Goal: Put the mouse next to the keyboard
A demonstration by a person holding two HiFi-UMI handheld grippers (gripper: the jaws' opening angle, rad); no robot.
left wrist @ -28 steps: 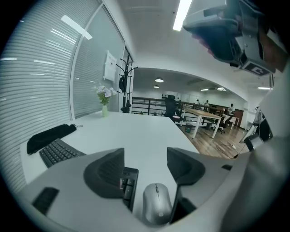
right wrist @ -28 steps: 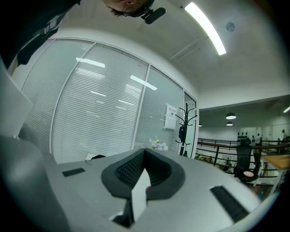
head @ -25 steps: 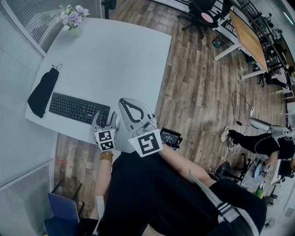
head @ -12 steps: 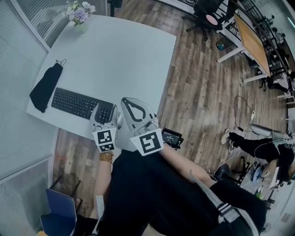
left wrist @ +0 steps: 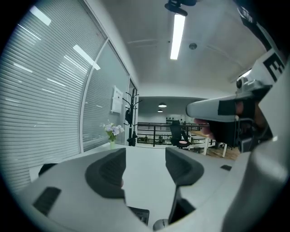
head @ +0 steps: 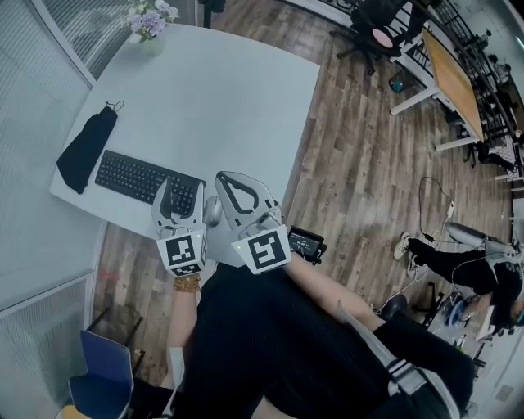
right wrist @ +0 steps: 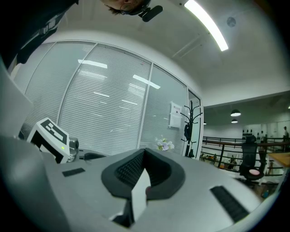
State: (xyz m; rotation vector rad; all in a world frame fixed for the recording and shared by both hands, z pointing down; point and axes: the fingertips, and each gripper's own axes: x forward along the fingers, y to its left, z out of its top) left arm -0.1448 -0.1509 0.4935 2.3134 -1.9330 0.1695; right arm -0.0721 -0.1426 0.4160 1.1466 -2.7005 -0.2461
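Note:
A black keyboard (head: 139, 178) lies near the front left edge of the white table (head: 229, 98). A small grey mouse (head: 212, 211) sits just right of the keyboard's right end, between my two grippers. My left gripper (head: 182, 195) hovers over that end of the keyboard. Its jaws are closing but still stand apart, with nothing between them. In the left gripper view the left gripper (left wrist: 145, 165) has the keyboard corner (left wrist: 138, 215) and the mouse (left wrist: 161, 224) low beneath it. My right gripper (head: 225, 182) is beside the mouse. In its own view the right gripper (right wrist: 145, 170) has pads together and holds nothing.
A black cloth pouch (head: 86, 147) lies left of the keyboard, and a vase of flowers (head: 151, 18) stands at the table's far corner. The table's front edge runs under my grippers. A small black device (head: 303, 241) is at my right arm, and a person (head: 458, 254) sits at the right.
My left gripper has lifted and come forward over the keyboard's right end. The right gripper has barely moved.

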